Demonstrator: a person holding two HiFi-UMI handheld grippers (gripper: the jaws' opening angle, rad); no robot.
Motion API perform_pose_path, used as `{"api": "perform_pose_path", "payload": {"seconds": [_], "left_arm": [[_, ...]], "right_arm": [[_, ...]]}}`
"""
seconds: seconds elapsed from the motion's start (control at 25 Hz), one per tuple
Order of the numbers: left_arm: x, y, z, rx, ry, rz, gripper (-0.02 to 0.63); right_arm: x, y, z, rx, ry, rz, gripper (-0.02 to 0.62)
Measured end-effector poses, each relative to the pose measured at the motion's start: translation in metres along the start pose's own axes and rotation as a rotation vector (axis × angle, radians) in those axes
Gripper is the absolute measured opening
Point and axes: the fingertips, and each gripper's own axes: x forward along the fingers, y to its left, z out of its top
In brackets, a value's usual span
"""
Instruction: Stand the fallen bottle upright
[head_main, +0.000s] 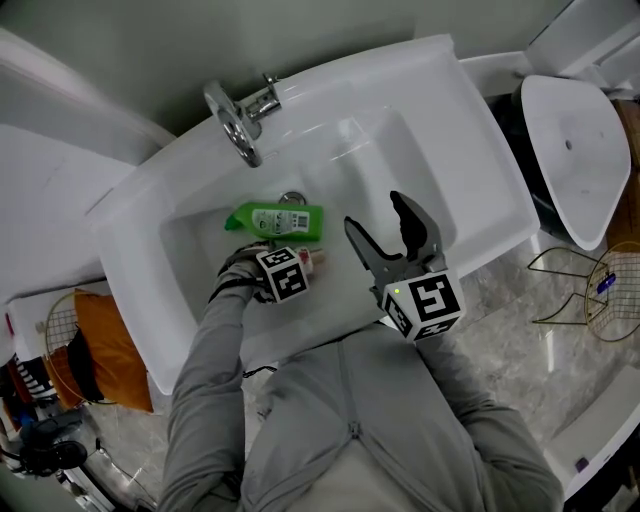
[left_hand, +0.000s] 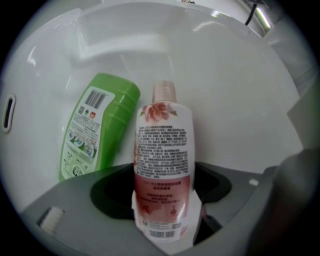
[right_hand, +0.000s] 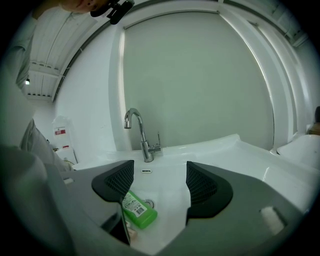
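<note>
Where green bottle (head_main: 275, 218) lies (flat), sink (head_main: 400, 165) holds pink bottle (left_hand: 163, 165).

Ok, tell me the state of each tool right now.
Left tool: closed on the pink bottle.
Right tool: open, nothing between its jaws.

White washbasin (head_main: 470, 150) right in the middle, and there's the chrome mixer tap (head_main: 240, 120) on its back rim, with the round drain (head_main: 291, 198) down in the bowl. Behind it, a plain grey-green wall (right_hand: 200, 75), softly and evenly lit. Over to the right, a white toilet (head_main: 575, 150), lid down. The floor (head_main: 500, 295) is pale grey marbled tile. A wire rack (head_main: 590, 290) stands on it at the right. On the left is another wire basket (head_main: 58, 322), just beside something orange (head_main: 105, 345).
</note>
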Motion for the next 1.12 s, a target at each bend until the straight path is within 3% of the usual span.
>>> {"api": "perform_pose_path", "payload": {"seconds": [0.36, 0.72, 1.12], "left_arm": [[-0.033, -0.006, 0.004, -0.109, -0.155, 0.045, 0.393], [-0.095, 0.005, -0.009, -0.375, -0.45, 0.156, 0.393], [-0.145, 0.015, -0.051, -0.588, -0.686, 0.297, 0.394]], "right_arm": [[-0.008, 0.025, 0.004, -0.017, -0.014, 0.021, 0.328], [-0.007, 0.068, 0.013, -0.043, -0.041, 0.07, 0.328], [-0.005, 0.118, 0.014, -0.074, -0.044, 0.138, 0.328]]}}
